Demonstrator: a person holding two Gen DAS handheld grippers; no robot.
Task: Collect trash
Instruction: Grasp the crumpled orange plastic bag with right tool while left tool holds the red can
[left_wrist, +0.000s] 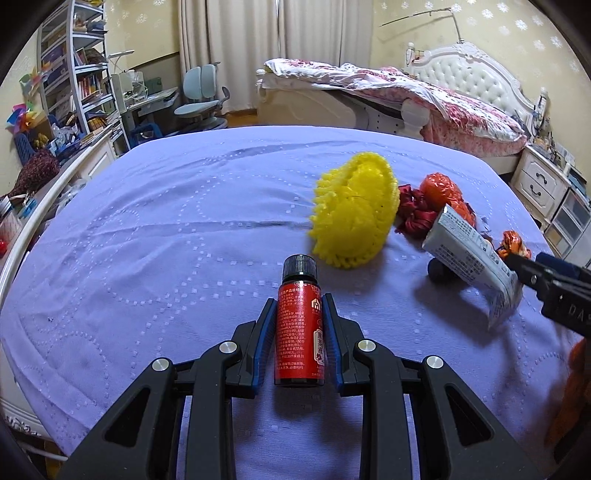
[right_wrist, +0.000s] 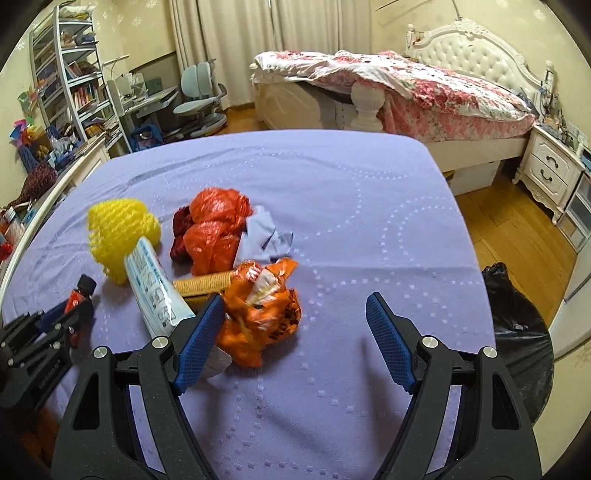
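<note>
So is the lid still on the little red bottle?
Yes, it's shut. The little red bottle has its black cap on top, and the left gripper squeezes the bottle from both sides.

Home bedroom, tufted bed (right_wrist: 424, 85), bookshelf (right_wrist: 70, 77), desk chair (right_wrist: 199, 96)

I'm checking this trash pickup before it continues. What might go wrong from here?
1. The left gripper pinches the round red bottle by its sides; it may slip or roll out when lifted.
2. The right gripper is open, one finger against the white tube and the orange wrapper; closing may push them aside.
3. The black trash bag sits off the bed's edge, so drops could miss.
</note>
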